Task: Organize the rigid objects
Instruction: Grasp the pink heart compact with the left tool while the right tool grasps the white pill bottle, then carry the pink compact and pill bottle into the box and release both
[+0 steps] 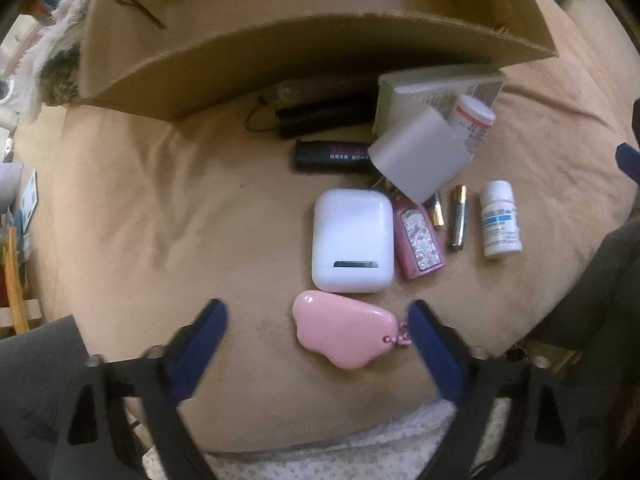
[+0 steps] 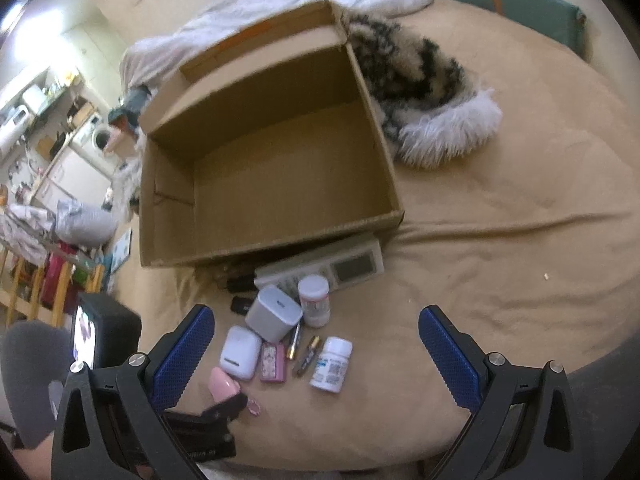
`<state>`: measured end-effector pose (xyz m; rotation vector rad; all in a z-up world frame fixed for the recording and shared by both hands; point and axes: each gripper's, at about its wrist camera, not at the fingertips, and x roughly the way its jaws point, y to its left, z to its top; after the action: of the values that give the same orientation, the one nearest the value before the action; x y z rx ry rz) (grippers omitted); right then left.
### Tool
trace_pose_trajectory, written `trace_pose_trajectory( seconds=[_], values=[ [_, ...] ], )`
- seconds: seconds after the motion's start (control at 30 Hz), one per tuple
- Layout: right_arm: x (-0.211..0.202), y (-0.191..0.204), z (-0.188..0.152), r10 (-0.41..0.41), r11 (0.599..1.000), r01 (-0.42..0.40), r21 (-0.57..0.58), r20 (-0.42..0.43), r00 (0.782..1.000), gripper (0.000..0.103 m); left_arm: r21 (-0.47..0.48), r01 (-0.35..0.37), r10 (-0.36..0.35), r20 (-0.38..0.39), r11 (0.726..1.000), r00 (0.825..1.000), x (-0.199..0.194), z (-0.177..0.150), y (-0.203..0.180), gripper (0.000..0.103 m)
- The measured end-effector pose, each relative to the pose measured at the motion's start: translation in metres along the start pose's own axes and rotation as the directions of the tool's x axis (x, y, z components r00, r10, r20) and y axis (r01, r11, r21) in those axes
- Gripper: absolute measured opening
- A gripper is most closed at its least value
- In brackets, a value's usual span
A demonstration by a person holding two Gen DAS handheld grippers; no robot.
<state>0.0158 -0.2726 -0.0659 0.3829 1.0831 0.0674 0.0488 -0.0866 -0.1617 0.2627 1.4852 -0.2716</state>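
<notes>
Small rigid items lie on a tan bedsheet in front of an open cardboard box [image 2: 272, 184]. A pink cloud-shaped case [image 1: 344, 332] lies between the fingers of my open left gripper [image 1: 318, 316], untouched as far as I can see. Behind it are a white earbud case [image 1: 352, 240], a pink patterned case [image 1: 418, 240], batteries [image 1: 458, 216], a white pill bottle [image 1: 500, 220], a white charger block [image 1: 418, 160], a black tube [image 1: 332, 156] and a remote control [image 1: 436, 92]. My right gripper [image 2: 316, 324] is open and empty, held above the pile.
A fluffy black-and-white fur item [image 2: 424, 92] lies right of the box. A white blanket [image 2: 280, 0] lies behind the box. The bed edge runs along the left, with room furniture [image 2: 60, 140] beyond it. A second pill bottle [image 2: 316, 300] stands by the remote.
</notes>
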Motion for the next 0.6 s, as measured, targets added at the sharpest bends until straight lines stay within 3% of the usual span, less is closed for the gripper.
trace_pose_trajectory(
  seconds=[0.03,0.07,0.1,0.13,0.17,0.23,0.3,0.4,0.6],
  values=[
    [0.006,-0.001,0.001,0.013,1.0,-0.013,0.011,-0.03,0.999,0.103,-0.003,0.003,-0.003,-0.014,1.0,1.0,0.005,0.0,0.0,0.07],
    [0.015,-0.004,0.0,0.021,0.999,-0.019,0.027,-0.073,0.997,0.096,-0.01,0.007,-0.007,-0.026,1.0,1.0,0.009,0.001,-0.001,0.068],
    [0.024,-0.006,-0.001,0.026,0.999,-0.021,0.042,-0.122,0.992,0.086,-0.021,0.012,-0.013,-0.035,1.0,0.999,0.012,0.001,0.0,0.068],
    [0.035,-0.01,-0.003,0.033,0.998,-0.022,0.064,-0.172,0.985,0.065,-0.031,0.016,-0.017,-0.039,0.999,0.999,0.014,-0.001,0.001,0.068],
    [0.046,-0.016,-0.006,0.041,0.995,-0.02,0.095,-0.223,0.974,0.054,-0.035,0.02,-0.021,-0.038,0.999,0.999,0.014,-0.002,0.002,0.068],
    [0.063,-0.026,-0.012,0.052,0.987,-0.002,0.162,-0.3,0.953,0.049,-0.039,0.024,-0.025,-0.034,0.999,0.999,0.015,-0.004,0.002,0.065],
    [0.077,-0.031,-0.016,0.073,0.98,-0.003,0.199,-0.349,0.934,0.04,-0.051,0.02,-0.021,-0.032,0.998,0.999,0.016,-0.004,0.004,0.038],
    [0.089,-0.028,-0.02,0.063,0.983,0.008,0.183,-0.38,0.923,0.032,-0.087,0.011,-0.014,-0.035,0.996,0.999,0.015,-0.005,0.009,0.021],
    [0.083,-0.02,-0.019,0.028,0.992,0.018,0.128,-0.349,0.937,0.028,-0.115,0.024,-0.028,-0.036,0.993,0.999,0.017,-0.006,0.017,0.021]
  ],
)
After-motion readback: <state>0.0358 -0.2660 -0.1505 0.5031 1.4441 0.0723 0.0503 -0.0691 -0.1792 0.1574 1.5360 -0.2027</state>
